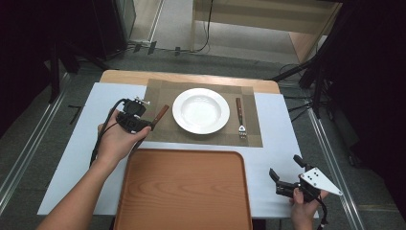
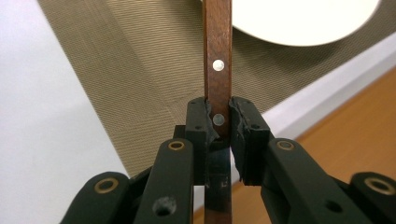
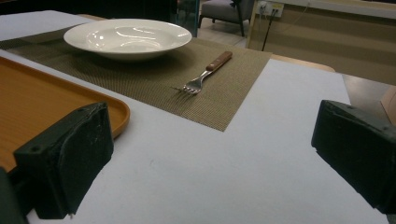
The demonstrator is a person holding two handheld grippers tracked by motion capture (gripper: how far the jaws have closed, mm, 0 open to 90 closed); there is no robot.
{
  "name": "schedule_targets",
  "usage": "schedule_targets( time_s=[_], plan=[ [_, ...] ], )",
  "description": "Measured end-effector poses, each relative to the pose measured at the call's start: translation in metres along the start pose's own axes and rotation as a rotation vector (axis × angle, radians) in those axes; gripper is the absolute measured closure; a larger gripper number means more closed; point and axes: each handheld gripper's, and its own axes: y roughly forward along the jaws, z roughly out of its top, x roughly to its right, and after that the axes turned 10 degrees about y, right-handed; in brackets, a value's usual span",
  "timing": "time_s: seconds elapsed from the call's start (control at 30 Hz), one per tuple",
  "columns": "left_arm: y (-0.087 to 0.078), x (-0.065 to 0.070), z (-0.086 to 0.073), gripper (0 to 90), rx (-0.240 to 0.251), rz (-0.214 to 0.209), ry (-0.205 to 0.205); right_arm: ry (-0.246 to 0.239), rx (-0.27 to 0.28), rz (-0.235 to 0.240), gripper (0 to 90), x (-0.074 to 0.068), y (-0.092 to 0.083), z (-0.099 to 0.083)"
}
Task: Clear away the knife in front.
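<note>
Presently, the left gripper held a wood-handled knife at the placemat's left edge.

Its fingers were pinching the knife just below the handle, at the lower rivet; the long axis ran away from the fingers toward the white plate, tilted off the placemat edge. The left hand was the nearer; the right gripper rested well apart near the surface's right front corner, fingers spread wide and holding nothing. The fork lay on the mat's right side. The wooden tray sat at the front edge, just beside the held knife and bare, offering open room.
</note>
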Motion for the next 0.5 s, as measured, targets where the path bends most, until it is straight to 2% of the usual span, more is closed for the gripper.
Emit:
schedule_targets(
  time_s=[0.2, 0.4, 0.5],
  plan=[
    [-0.002, 0.005, -0.010, 77.1, -0.005, -0.006, -0.001, 0.000, -0.001, 0.000, 0.0, 0.000, 0.000, 0.000],
    [-0.008, 0.017, -0.022, 77.0, 0.022, -0.004, 0.007, -0.003, -0.001, 0.000, 0.0, 0.000, 0.000, 0.000],
    [-0.008, 0.019, -0.029, 77.0, 0.019, -0.010, 0.003, -0.005, -0.003, 0.000, 0.0, -0.001, 0.000, 0.000]
  ],
)
